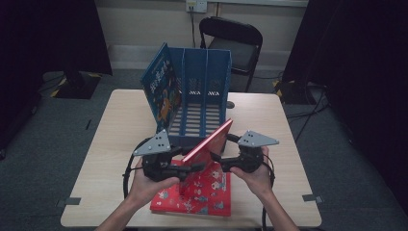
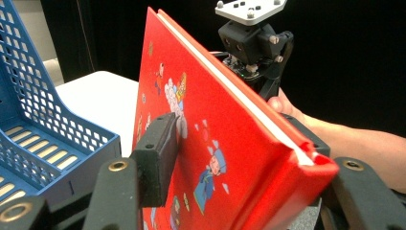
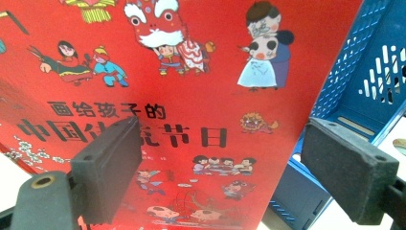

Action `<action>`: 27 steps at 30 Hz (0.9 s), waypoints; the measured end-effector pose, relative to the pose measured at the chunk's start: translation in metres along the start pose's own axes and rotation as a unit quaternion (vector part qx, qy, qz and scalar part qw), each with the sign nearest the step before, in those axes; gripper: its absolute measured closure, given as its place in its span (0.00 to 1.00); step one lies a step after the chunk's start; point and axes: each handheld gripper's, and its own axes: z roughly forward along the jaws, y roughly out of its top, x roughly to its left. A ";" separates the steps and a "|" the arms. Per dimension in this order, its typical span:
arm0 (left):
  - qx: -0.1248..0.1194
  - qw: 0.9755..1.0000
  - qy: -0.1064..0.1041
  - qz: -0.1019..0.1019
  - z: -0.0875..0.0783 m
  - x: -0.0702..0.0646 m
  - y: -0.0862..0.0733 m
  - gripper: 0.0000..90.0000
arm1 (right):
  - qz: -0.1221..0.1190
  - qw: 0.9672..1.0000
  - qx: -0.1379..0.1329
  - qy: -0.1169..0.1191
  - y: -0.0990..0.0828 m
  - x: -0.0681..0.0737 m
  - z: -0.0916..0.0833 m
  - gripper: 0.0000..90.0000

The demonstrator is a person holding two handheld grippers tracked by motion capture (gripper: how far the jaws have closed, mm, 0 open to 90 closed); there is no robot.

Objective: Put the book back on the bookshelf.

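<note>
A red picture book (image 1: 210, 143) stands tilted on edge in front of me, over a second red book (image 1: 202, 192) that lies flat on the table. My left gripper (image 1: 192, 167) has the raised book (image 2: 215, 143) between its jaws. One pad (image 2: 155, 158) lies close to the front cover, and the other jaw sits beside the spine corner without clamping it. My right gripper (image 1: 217, 158) is on the book's other side. Its pads (image 3: 107, 167) stand wide apart in front of the cover (image 3: 191, 72), with no grip on it. In the left gripper view, the right gripper (image 2: 253, 43) rises behind the book.
A blue three-slot file rack (image 1: 202, 91) stands just beyond the books, with a blue book (image 1: 161, 86) leaning in its left slot. Its perforated wall (image 2: 43, 105) is to the left, and its side (image 3: 364, 72) is close on the right. A black chair (image 1: 235, 43) stands behind the table (image 1: 115, 125).
</note>
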 end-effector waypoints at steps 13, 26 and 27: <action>-0.025 1.000 0.001 0.007 -0.022 -0.002 0.016 0.45 | -0.006 1.000 0.000 0.001 0.000 0.001 0.000 0.15; -0.056 0.997 0.042 -0.016 -0.049 0.015 0.020 0.44 | -0.006 1.000 0.002 0.001 0.000 0.001 0.000 0.16; -0.049 0.997 0.055 -0.016 -0.048 0.019 0.018 0.43 | -0.006 1.000 0.003 0.001 0.000 0.001 0.001 0.16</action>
